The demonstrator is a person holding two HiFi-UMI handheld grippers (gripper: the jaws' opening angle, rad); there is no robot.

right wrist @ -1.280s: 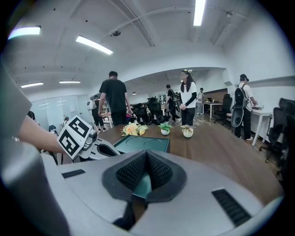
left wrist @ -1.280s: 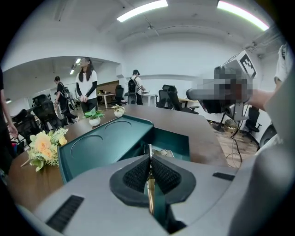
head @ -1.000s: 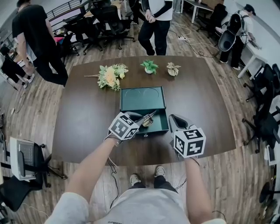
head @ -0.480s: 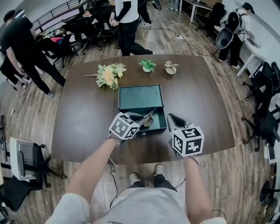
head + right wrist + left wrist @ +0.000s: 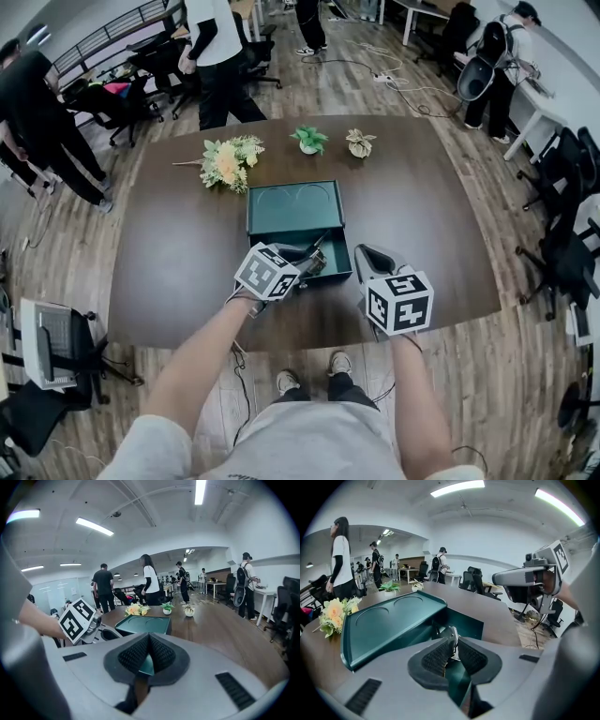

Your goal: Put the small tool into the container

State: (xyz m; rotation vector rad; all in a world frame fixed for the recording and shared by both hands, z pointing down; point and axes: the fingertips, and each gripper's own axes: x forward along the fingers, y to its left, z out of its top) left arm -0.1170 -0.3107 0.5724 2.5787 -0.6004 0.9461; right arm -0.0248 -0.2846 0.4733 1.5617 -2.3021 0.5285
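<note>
Wood-plank floor (image 5: 511, 394), dark brown table (image 5: 183, 267), black office chairs (image 5: 565, 258), white walls (image 5: 497, 541), ceiling strip lights (image 5: 457, 488)

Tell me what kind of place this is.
Most likely an open-plan office or shared workroom. A large dark meeting table stands on a wood floor, black wheeled office chairs sit around the room, and a white desk runs along the wall with people standing about.

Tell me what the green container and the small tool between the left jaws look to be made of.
Container: likely moulded plastic or painted metal. It has an even dark-green satin surface, a rounded rim, and circles pressed into the open lid. Small tool: seemingly metal, since its pale grey tip glints under the lights.
</note>
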